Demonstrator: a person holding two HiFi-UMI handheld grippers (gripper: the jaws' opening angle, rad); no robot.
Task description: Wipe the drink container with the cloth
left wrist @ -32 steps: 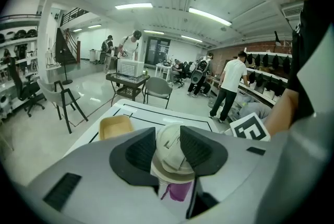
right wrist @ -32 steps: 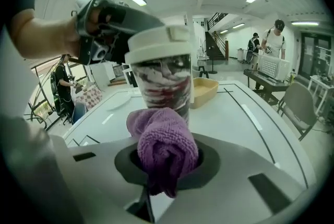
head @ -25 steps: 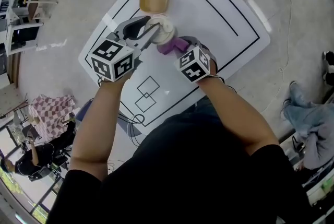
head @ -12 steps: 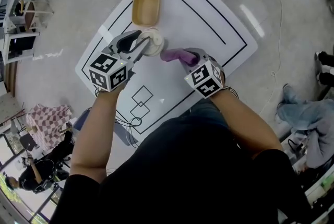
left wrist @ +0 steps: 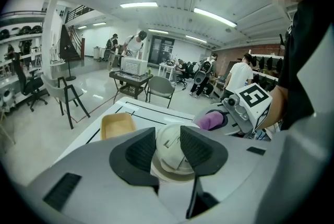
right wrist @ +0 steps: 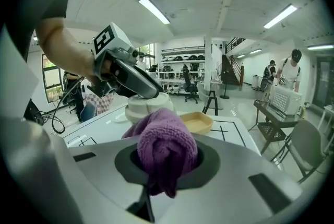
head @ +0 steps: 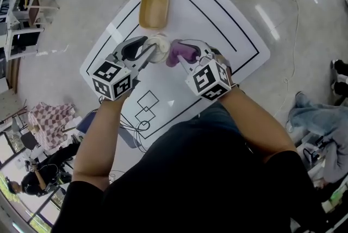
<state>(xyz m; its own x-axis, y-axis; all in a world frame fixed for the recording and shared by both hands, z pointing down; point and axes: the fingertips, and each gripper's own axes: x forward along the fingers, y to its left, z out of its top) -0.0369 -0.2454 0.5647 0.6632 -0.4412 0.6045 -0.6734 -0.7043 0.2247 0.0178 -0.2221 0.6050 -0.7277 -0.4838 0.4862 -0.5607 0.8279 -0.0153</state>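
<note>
A white lidded drink cup stands on the white table. My left gripper is shut on the cup, one jaw on each side; the left gripper view shows the cup's lid between the dark pads. My right gripper is shut on a bunched purple cloth, which hangs beside the cup's right side at lid height. In the right gripper view the purple cloth fills the jaws and the cup stands just beyond it, with the left gripper on it.
A shallow tan tray lies on the table just behind the cup. Black lines and squares are marked on the tabletop. People, chairs and small tables stand on the floor around; a checked cloth lies at the left.
My right gripper has risen with the purple cloth, from low beside the cup up to the level of its lid and closer to it. The left gripper and cup have stayed put.
</note>
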